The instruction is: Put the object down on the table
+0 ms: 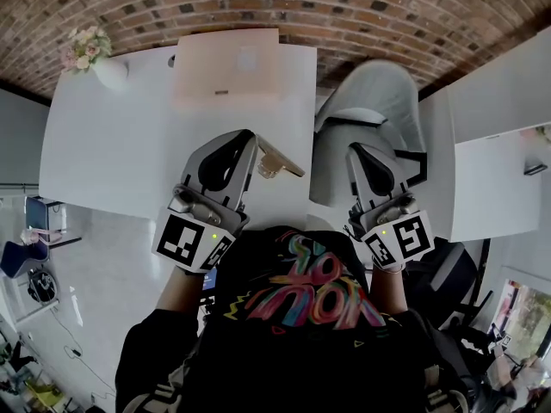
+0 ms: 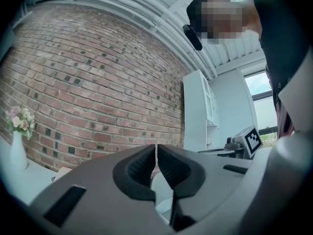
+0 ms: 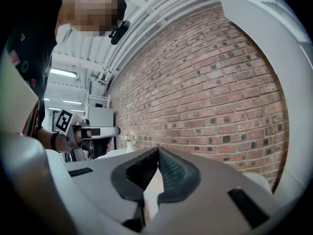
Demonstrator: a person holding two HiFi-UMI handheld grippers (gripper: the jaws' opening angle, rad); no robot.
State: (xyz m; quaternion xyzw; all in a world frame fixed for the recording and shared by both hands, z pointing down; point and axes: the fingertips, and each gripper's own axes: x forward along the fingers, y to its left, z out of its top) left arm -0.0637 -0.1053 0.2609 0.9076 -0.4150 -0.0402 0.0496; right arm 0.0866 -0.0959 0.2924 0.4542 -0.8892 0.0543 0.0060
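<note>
A tan piece of cardboard [image 1: 280,160] lies just right of my left gripper's [image 1: 251,138] tip, over the white table [image 1: 112,144]. Whether it touches the jaws I cannot tell. In the left gripper view my left gripper [image 2: 156,148] has its black pads together at the tip with nothing seen between them. My right gripper [image 1: 355,151] hovers over a pale chair [image 1: 370,110], off the table's right edge. In the right gripper view my right gripper [image 3: 158,151] is shut and empty.
A flat tan box [image 1: 228,63] sits at the table's far side. A white vase of flowers [image 1: 90,54] stands at the far left corner. A brick wall [image 2: 98,82] runs behind. Another white table [image 1: 499,144] is to the right.
</note>
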